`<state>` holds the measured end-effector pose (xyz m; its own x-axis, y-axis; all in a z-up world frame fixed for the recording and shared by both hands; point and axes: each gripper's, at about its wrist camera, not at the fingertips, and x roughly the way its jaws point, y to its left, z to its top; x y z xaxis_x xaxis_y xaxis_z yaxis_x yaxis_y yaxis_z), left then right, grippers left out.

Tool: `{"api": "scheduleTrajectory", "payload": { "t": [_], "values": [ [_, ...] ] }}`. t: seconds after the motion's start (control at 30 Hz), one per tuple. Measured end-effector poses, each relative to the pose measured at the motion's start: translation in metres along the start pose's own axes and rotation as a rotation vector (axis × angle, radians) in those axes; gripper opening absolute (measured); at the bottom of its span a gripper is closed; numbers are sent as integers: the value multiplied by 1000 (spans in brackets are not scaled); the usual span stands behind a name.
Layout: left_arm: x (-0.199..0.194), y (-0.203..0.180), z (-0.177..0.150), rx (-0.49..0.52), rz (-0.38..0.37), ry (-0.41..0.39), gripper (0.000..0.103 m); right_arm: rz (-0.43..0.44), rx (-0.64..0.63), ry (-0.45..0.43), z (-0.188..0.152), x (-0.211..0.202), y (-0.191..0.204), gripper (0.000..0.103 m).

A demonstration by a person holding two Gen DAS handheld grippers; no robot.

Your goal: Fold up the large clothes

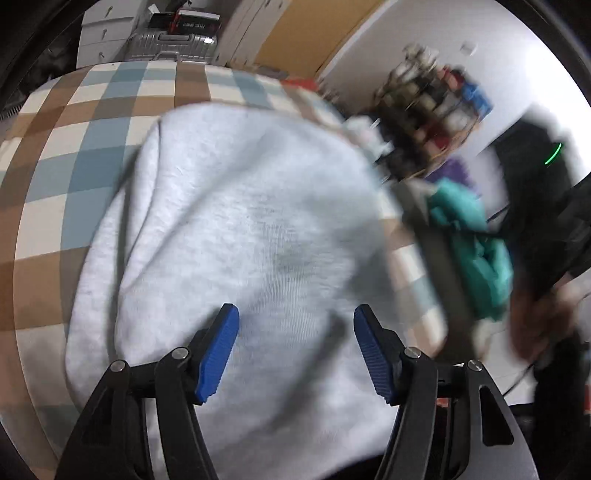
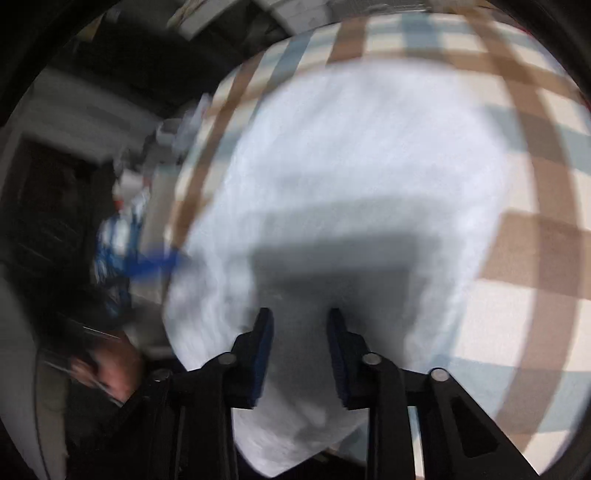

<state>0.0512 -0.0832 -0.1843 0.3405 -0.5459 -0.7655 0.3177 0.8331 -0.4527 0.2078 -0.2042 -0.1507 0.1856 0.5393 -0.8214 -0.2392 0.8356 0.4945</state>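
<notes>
A large white garment [image 1: 240, 229] lies spread on a bed with a brown, blue and cream checked cover [image 1: 74, 155]. My left gripper [image 1: 295, 314] hovers open just above the garment's near part, with nothing between its blue pads [image 1: 221, 350]. In the right wrist view the same garment [image 2: 362, 155] fills the middle, its near end drooping over the bed edge. My right gripper [image 2: 300, 317] is open above it and casts a dark shadow on the cloth. Fabric shows in the gap, but the pads do not press on it. Both views are motion-blurred.
Beyond the bed stand a silver suitcase [image 1: 173, 44] and white drawers [image 1: 103, 33]. A cluttered shelf [image 1: 432, 110] is at the right, beside a blurred hand [image 1: 543, 317] with something teal [image 1: 480, 251]. A person [image 2: 110, 365] is at the lower left of the right wrist view.
</notes>
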Motion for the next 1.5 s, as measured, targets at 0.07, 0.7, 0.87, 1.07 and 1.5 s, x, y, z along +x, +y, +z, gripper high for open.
{"api": "scheduleTrajectory", "payload": {
  "t": [0.07, 0.7, 0.87, 1.07, 1.5],
  "values": [
    [8, -13, 1, 95, 92, -14, 61, -35, -7, -113, 19, -23, -6, 36],
    [-78, 98, 27, -206, -3, -226, 65, 23, 66, -267, 2, 9, -74, 54],
    [-29, 116, 32, -237, -47, -9, 65, 144, 135, -263, -49, -11, -84, 61],
    [-10, 112, 19, -272, -119, 99, 65, 236, 234, -265, -75, 9, -99, 72],
    [-13, 82, -2, -198, -191, 189, 64, 185, 297, -282, -99, 22, -83, 83]
  ]
}}
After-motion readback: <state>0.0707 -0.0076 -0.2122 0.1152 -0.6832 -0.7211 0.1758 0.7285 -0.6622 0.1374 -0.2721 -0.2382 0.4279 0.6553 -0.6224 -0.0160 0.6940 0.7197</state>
